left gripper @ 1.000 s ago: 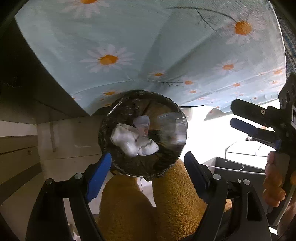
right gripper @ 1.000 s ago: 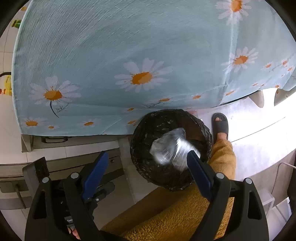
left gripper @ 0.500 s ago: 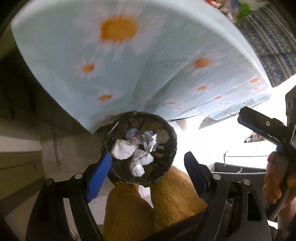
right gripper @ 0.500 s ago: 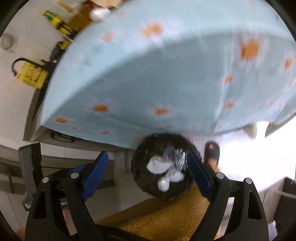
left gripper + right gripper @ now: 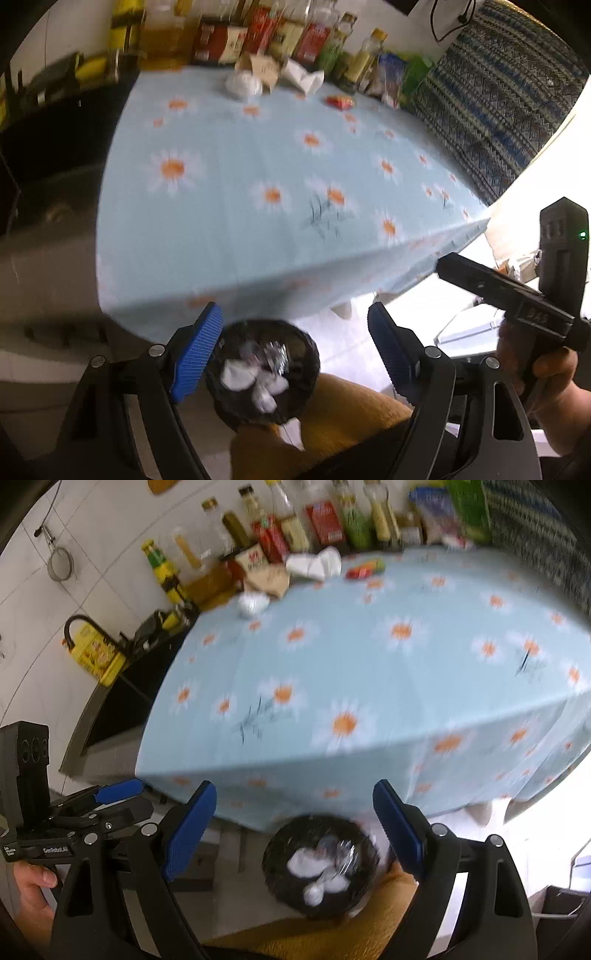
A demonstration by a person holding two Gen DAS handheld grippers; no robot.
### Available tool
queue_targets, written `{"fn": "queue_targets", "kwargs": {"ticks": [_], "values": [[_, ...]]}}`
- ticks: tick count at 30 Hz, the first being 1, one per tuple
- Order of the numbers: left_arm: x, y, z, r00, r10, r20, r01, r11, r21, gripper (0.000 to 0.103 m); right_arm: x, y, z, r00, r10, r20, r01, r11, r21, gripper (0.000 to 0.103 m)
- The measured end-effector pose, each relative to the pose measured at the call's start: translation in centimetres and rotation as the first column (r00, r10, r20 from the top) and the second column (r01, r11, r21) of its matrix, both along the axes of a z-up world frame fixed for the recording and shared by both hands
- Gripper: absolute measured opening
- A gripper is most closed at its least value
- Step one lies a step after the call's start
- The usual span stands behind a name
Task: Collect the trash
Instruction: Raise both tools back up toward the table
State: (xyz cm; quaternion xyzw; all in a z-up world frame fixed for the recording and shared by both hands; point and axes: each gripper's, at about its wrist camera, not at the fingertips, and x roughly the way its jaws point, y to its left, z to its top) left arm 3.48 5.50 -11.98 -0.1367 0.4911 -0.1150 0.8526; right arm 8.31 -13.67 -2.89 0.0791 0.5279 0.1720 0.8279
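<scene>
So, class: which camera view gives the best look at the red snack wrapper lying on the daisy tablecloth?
The right wrist view: the red snack wrapper shows its long side, with yellow and green at one end, though blurred. In the left wrist view it is a smaller, blurrier red patch near the bottles.

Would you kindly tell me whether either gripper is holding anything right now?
Nothing is held: the left gripper and right gripper are both open and empty.

A bin [image 5: 320,864] stands on the floor just before the table's [image 5: 369,672] near edge, with crumpled paper [image 5: 308,864] inside it. At the table's far side lie a tissue ball [image 5: 252,603], a carton [image 5: 267,579] and a wrapper [image 5: 365,568], with bottles [image 5: 236,528] lined up behind them.
</scene>
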Motion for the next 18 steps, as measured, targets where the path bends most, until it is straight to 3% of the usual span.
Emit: {"fn": "queue_targets", "kwargs": {"ticks": [5,11,18], "values": [[1.6,0.8,2.9,0.994,0.075,0.083,-0.075,0.997,-0.01,0.079,3.4,-0.4,2.2,0.997,0.039,0.073,-0.037,0.999,-0.027,0.086],[3.8,1.1,5.1,0.979,0.158,0.128,-0.159,0.987,-0.003,0.079,9.3,-0.7,3.8,0.987,0.082,0.142,-0.076,0.996,-0.046,0.086],[6.5,1.0,6.3,0.959,0.255,0.123,-0.259,0.966,0.014,0.079,18.5,-1.7,2.0,0.983,0.169,0.076,-0.166,0.985,-0.041,0.086]]}}
